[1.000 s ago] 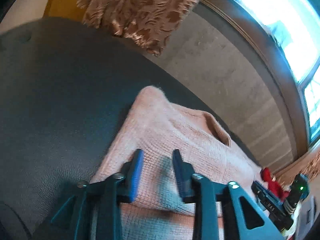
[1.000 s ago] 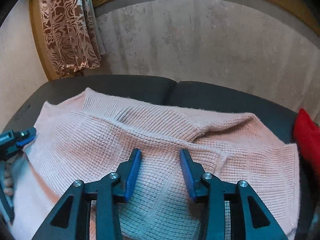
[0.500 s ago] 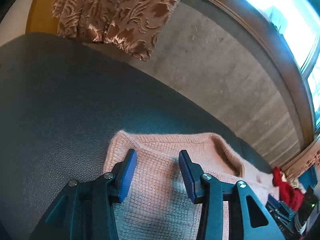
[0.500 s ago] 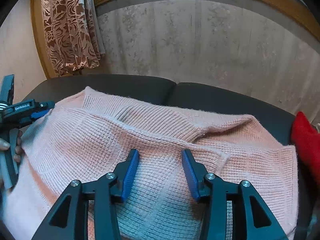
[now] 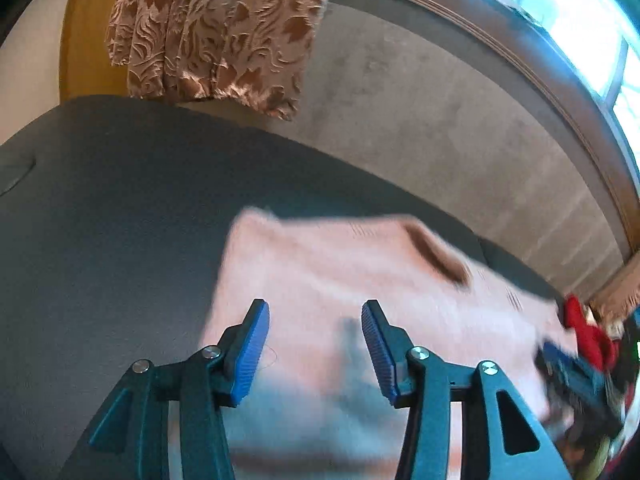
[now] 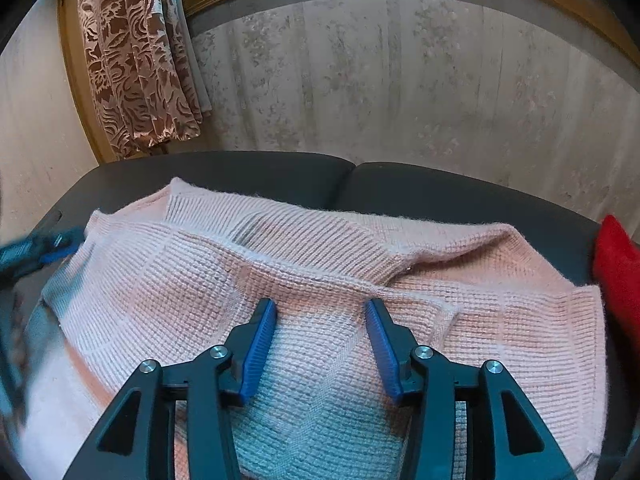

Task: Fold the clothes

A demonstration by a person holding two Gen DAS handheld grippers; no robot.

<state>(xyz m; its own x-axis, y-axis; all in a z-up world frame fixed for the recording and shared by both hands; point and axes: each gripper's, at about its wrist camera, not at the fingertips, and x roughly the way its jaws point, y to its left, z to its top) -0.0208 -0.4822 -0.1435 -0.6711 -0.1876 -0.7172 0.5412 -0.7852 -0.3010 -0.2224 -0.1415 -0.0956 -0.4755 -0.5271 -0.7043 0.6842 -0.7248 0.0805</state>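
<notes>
On the dark sofa seat [image 6: 256, 172] lay a pink waffle-knit sweater [image 6: 320, 280], spread wide across both cushions with part of it doubled over on itself. A raised crease ran across the middle and a pocket of cloth gaped open toward the right end, so the layers did not sit flat. In the left wrist view the knit was blurred, its near corner squared off and a darker opening, perhaps the neck, showing at the far edge.

Both tools hovered just over the sweater. The right gripper [image 6: 322, 344] had its jaws spread apart with nothing between them, and the left gripper [image 5: 316, 348] likewise stood wide and empty above the left end.

The loose, thick knit could go wrong easily: a pinch taken on the ridge might catch only the top layer and drag it off the one beneath, skewing the fold. The gaping pocket could trap a bulge if pressed down as it lay.

A red garment [image 6: 618, 276] sat just beside the sweater's right edge, and a patterned curtain [image 6: 132, 60] hung behind.
</notes>
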